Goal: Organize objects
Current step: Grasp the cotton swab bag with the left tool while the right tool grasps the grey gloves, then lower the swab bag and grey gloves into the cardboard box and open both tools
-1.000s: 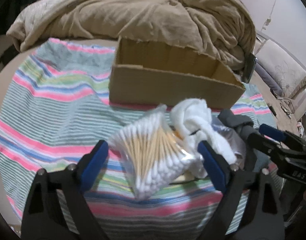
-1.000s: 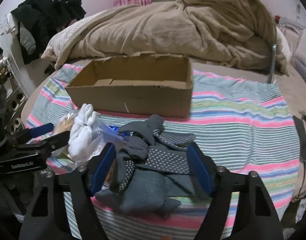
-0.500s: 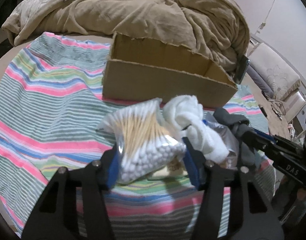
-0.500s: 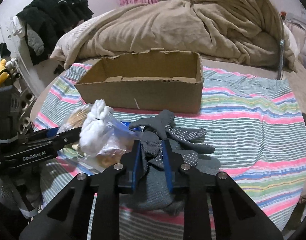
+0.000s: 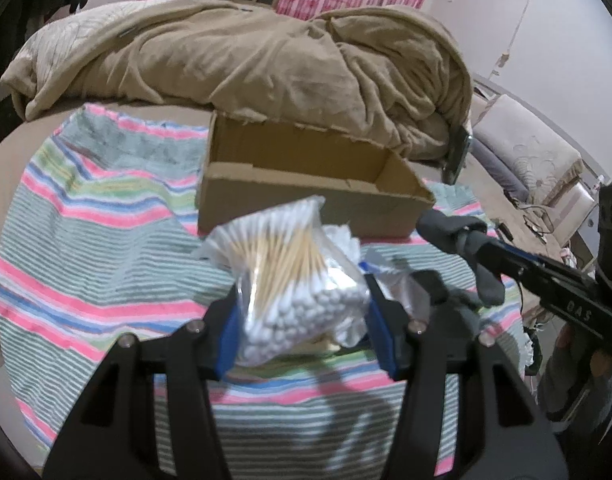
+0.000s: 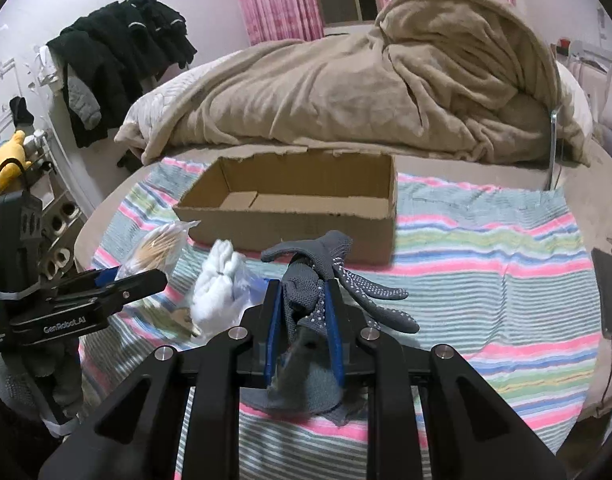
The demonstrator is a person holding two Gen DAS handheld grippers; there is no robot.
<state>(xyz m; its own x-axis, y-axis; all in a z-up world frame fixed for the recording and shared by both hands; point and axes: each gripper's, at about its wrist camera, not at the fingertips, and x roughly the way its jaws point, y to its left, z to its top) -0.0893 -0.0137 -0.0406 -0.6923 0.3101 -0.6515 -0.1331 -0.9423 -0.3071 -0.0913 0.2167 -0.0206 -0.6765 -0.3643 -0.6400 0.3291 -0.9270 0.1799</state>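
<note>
Left gripper (image 5: 306, 320): jaws squeeze swab bag (image 5: 294, 272), lifted off striped towel (image 5: 86, 240). Right gripper (image 6: 302, 320): jaws pinch grey glove (image 6: 326, 264) (fingers dangling). Box (image 6: 298, 216) empty, just behind. White cloth (image 6: 218, 288) between grippers.

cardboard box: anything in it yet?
Empty as far as visible. The right wrist view shows bare floor inside the cardboard box; cotton swab bag and grey glove are outside it, in the grippers.

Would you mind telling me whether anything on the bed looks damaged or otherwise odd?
The cardboard box stands out: its flaps are torn off, so the top rim is ragged, most of all along the far wall. It is upright, open and looks empty. Nothing appears spilled; the cotton swabs remain inside their clear bag.
</note>
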